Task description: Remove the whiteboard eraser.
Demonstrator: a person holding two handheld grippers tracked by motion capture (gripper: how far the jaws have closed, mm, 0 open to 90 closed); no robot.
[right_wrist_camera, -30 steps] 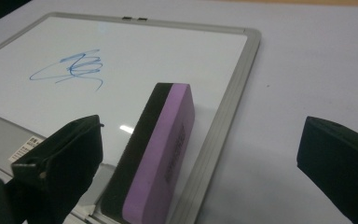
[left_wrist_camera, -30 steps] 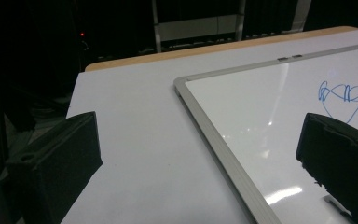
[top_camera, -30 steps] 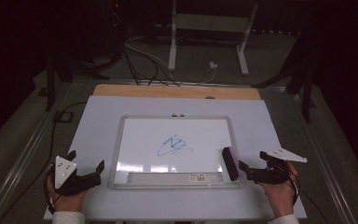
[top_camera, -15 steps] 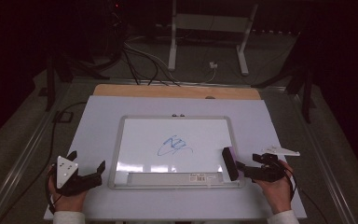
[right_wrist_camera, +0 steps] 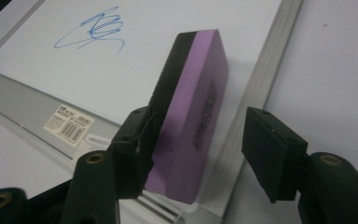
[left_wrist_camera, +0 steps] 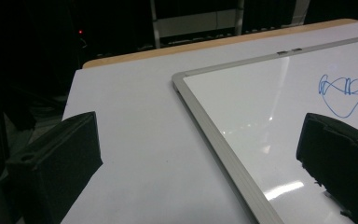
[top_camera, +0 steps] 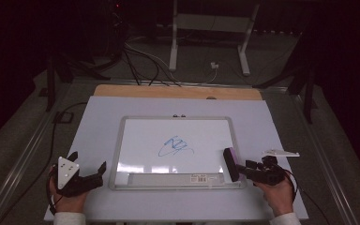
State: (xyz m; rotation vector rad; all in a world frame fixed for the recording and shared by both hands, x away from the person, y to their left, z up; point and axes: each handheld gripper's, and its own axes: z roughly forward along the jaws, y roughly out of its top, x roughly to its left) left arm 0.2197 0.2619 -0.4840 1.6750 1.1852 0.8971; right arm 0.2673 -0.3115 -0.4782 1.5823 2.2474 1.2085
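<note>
As they close, right tongs (right_wrist_camera: 200,149) straddling purple eraser (right_wrist_camera: 191,107), one pad touching.

White table cover (top_camera: 98,131) spans tabletop — wooden strip (top_camera: 178,92) along far edge; barcode label (top_camera: 204,177) at whiteboard's near edge; cables (top_camera: 140,61) on floor beyond.
</note>
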